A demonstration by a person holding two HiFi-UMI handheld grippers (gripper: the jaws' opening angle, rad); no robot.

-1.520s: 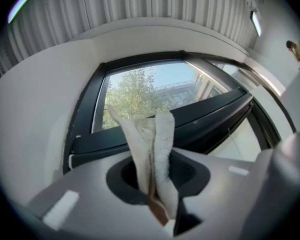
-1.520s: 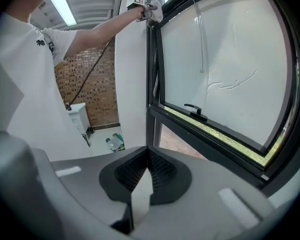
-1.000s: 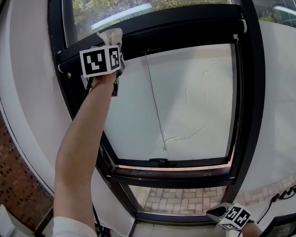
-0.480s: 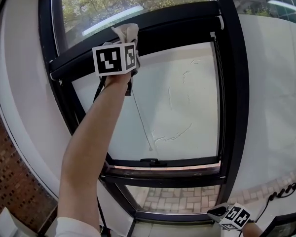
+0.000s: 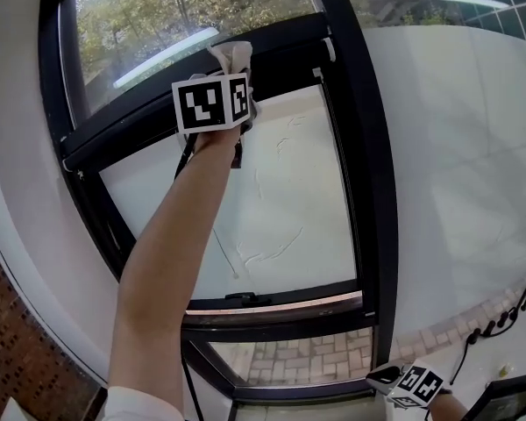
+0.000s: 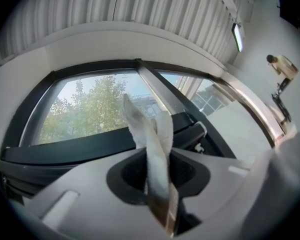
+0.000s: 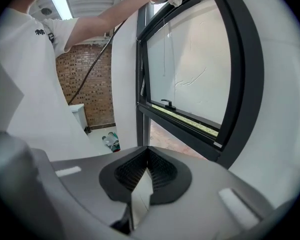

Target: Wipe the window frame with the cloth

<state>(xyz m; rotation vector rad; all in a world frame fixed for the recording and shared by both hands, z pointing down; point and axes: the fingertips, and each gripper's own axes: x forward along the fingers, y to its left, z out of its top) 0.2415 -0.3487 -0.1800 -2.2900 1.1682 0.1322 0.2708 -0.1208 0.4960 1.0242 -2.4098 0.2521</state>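
Over the last second the left gripper (image 5: pixel 230 82) has slid rightward along the black crossbar (image 5: pixel 131 123) of the window frame (image 5: pixel 272 327). It was near the bar's left end and now it's past the middle, so the wipe looks like it's going fine and the left half of that bar is probably done.

The jaws are clamped tight on the white cloth (image 6: pixel 150 134). A tuft pokes out past the tips and looks pressed onto the top edge of the bar, though I can't fully confirm contact.

Room-wise, only a short run of bar is left before the white end cap (image 5: pixel 327 49) and the right upright (image 5: pixel 368 200) (that's the edge to watch, the cloth will bunch in that corner). The arm is already stretched way up, so reach may be the real limit. The pull cord (image 5: pixel 226 254) hangs below, apart from the gripper.

The right gripper (image 5: pixel 408 382) hangs low by the frame's bottom corner, jaws together on nothing, well out of the way.
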